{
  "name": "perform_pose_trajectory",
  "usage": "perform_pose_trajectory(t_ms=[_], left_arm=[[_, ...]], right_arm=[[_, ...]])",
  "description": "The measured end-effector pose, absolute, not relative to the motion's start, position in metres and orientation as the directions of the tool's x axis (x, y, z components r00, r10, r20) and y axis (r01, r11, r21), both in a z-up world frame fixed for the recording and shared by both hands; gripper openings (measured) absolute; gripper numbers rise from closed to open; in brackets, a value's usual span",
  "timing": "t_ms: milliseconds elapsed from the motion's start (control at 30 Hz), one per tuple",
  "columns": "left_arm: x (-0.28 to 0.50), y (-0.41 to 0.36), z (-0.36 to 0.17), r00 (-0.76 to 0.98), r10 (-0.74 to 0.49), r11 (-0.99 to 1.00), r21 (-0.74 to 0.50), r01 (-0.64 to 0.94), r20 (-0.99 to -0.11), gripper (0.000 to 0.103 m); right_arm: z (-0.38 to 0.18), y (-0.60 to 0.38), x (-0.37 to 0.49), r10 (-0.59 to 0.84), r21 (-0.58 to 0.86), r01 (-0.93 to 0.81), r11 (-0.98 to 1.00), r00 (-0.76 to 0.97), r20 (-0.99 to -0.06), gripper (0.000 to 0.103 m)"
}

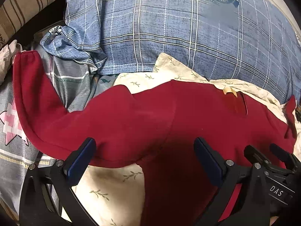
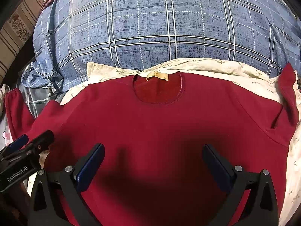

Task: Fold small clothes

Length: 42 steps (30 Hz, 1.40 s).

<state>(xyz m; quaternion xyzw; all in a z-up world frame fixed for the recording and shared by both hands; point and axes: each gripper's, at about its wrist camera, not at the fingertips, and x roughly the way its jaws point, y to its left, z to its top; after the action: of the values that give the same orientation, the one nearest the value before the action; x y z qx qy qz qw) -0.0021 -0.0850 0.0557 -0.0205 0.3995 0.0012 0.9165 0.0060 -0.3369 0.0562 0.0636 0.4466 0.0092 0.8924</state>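
Note:
A dark red sweatshirt (image 2: pixel 160 128) lies spread flat on a cream leaf-print sheet (image 2: pixel 289 179), neckline and tan label (image 2: pixel 157 75) at the far side. Its left sleeve (image 1: pixel 32 94) stretches out to the left and its right sleeve (image 2: pixel 288 92) lies at the right edge. My right gripper (image 2: pixel 153 162) is open and empty, jaws wide apart above the shirt's chest. My left gripper (image 1: pixel 144 160) is open and empty above the shirt's left side near the sleeve join. The left gripper also shows in the right wrist view (image 2: pixel 28 141).
A large blue plaid pillow (image 2: pixel 165 22) lies just beyond the neckline. A crumpled blue and grey plaid bedcover (image 1: pixel 75 71) sits at the left by the sleeve. A striped cushion (image 1: pixel 20 3) is at the far left. A grey quilt with a pink star (image 1: pixel 11 124) lies under the sleeve.

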Motion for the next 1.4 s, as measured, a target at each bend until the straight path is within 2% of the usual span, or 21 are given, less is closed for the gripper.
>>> perform_pose_trajectory(t_ms=[1133,1400], left_arm=[[0.001,-0.069,0.057,0.686,0.007,0.998,-0.038,-0.050,-0.728,0.103],[0.005,-0.043,0.064,0.695,0.045,0.993,-0.045,-0.110,-0.717,0.103]], right_arm=[[0.051,-0.338,0.007,0.077,0.126,0.044,0.991,0.580,-0.811,0.103],[0.051,-0.337,0.008,0.089,0.130,0.030,0.991,0.573,-0.815,0.103]])
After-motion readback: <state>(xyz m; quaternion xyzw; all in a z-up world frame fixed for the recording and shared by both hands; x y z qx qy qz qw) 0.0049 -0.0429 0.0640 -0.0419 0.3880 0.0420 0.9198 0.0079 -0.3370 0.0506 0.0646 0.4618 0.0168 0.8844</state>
